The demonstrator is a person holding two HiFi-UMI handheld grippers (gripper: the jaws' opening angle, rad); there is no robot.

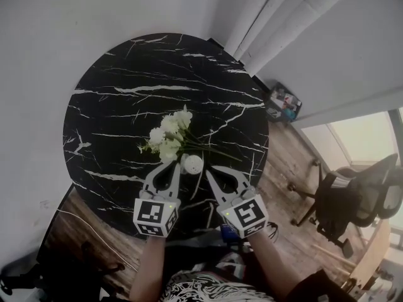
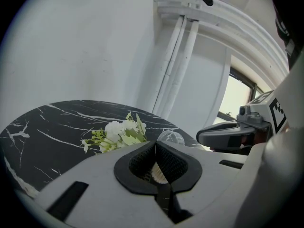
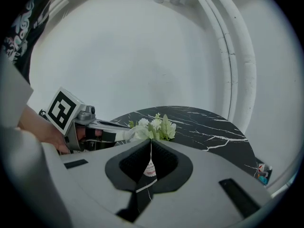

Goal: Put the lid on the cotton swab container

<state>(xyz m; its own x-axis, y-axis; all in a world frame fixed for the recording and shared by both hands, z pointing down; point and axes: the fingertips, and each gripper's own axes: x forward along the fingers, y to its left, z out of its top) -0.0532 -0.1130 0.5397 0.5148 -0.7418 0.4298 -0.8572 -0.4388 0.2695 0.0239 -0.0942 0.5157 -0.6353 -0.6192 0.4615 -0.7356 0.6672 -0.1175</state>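
Cotton swab container (image 1: 192,163): small, round and white from above. It stands on the black marble surface (image 1: 119,99), just below the middle of the head view. In the left gripper view it shows as a clear dome just right of that view's jaw tips. I cannot tell whether the lid is seated.

Left tongs (image 1: 171,167): the tips lie just left of the container, close to it, though contact is not clear. In the left gripper view the jaws are closed and the tips touch. A cream ribbed thing (image 2: 159,171) shows through the hollow behind the tips. I cannot tell what it is or whether it is pinched.

Right tongs (image 1: 213,170): the tips lie just right of the container and slightly lower in the frame. In the right gripper view the jaws are closed and the tips meet. Through the hollow shows a small white thing with a pinkish label (image 3: 149,167), too small to identify.

The container sits between the two tongs, outside both pairs of jaws.

White flowers (image 1: 169,137) with green leaves lie on the surface just above and left of the container. Their stems run toward the lower right.

At the lower edge of the frame there is a marker cube on each of the tongs, with a forearm (image 1: 148,263) behind the left one.

Around the surface:
- wooden floor (image 1: 289,162) at the right
- black office chair (image 1: 352,197) at the right edge
- white curtain (image 1: 277,24) at the upper right
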